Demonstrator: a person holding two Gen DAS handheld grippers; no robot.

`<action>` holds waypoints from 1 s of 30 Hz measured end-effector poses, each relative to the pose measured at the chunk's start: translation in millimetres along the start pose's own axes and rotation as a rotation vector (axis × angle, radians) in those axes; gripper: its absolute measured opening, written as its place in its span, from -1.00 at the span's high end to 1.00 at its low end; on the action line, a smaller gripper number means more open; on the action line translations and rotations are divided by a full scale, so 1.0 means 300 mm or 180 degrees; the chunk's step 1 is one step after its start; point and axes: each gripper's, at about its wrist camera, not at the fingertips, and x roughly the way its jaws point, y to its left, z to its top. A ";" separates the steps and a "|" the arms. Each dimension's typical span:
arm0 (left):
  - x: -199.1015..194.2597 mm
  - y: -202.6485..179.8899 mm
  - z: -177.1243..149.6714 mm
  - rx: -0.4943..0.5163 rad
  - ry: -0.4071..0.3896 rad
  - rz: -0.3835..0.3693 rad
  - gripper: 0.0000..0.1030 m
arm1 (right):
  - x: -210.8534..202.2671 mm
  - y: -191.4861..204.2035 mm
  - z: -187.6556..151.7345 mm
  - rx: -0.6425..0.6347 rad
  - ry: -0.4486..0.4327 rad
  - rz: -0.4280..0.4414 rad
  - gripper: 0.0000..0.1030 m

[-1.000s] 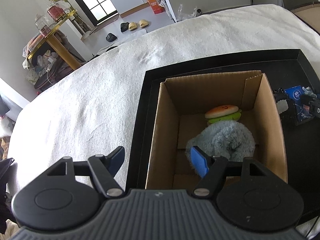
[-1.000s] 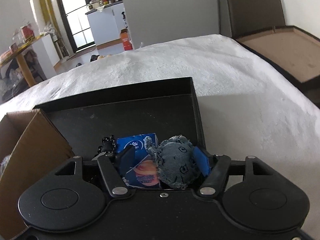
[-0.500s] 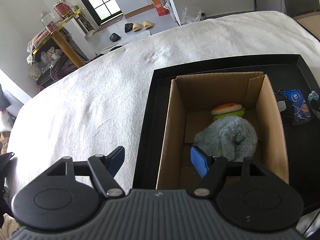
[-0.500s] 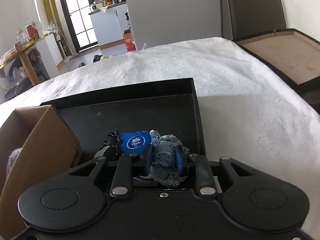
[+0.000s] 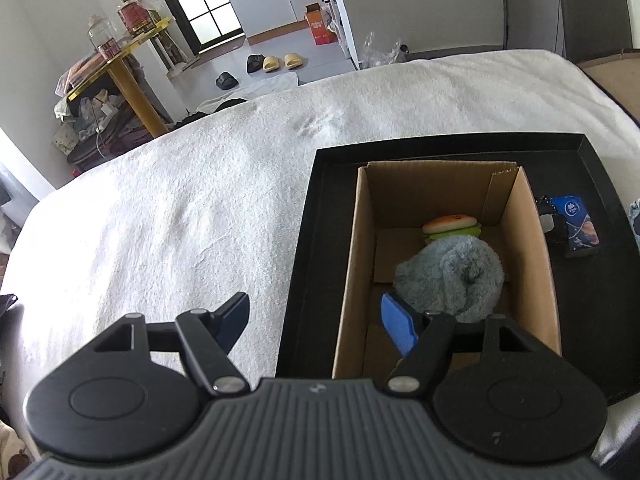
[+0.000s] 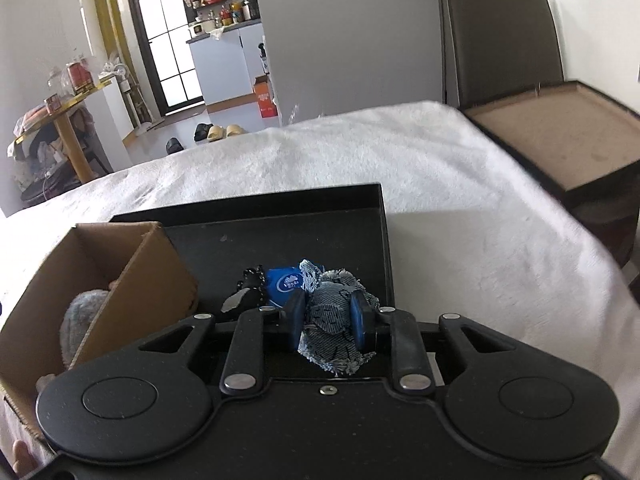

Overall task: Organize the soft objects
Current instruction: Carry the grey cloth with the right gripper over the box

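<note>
Right gripper [image 6: 327, 322] is pinching the denim toy [image 6: 334, 334] above the black tray [image 6: 280, 236].
Left gripper [image 5: 314, 320] is idling wide; the floppy toy could snag the cardboard box [image 6: 132, 256] wall leftward.

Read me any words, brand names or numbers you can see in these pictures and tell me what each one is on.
Nothing can be read with certainty.
Blue tissue pack: a white round logo shows on it in both views, but its lettering is too small and blurred to read.
Orange carton on the floor by the far doorway: white print, too blurred to read.
Red canister on the gold-edged side table: label too small to read.
Cardboard box: no print visible.
</note>
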 end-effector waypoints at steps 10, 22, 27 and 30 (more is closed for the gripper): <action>-0.016 0.052 -0.029 -0.0092 -0.0061 -0.0182 -0.39 | -0.094 0.071 0.006 -0.0166 -0.0094 0.0001 0.54; 0.022 0.073 -0.086 -0.0111 -0.0052 -0.0498 -0.39 | -0.153 0.220 0.020 -0.0511 -0.0125 0.0018 0.54; 0.045 0.104 -0.097 -0.0264 -0.0023 -0.0597 -0.38 | -0.161 0.292 0.039 -0.0682 -0.0123 0.0009 0.54; 0.054 0.119 -0.102 -0.0316 -0.0016 -0.0672 -0.38 | -0.169 0.336 0.052 -0.0811 -0.0137 0.0007 0.54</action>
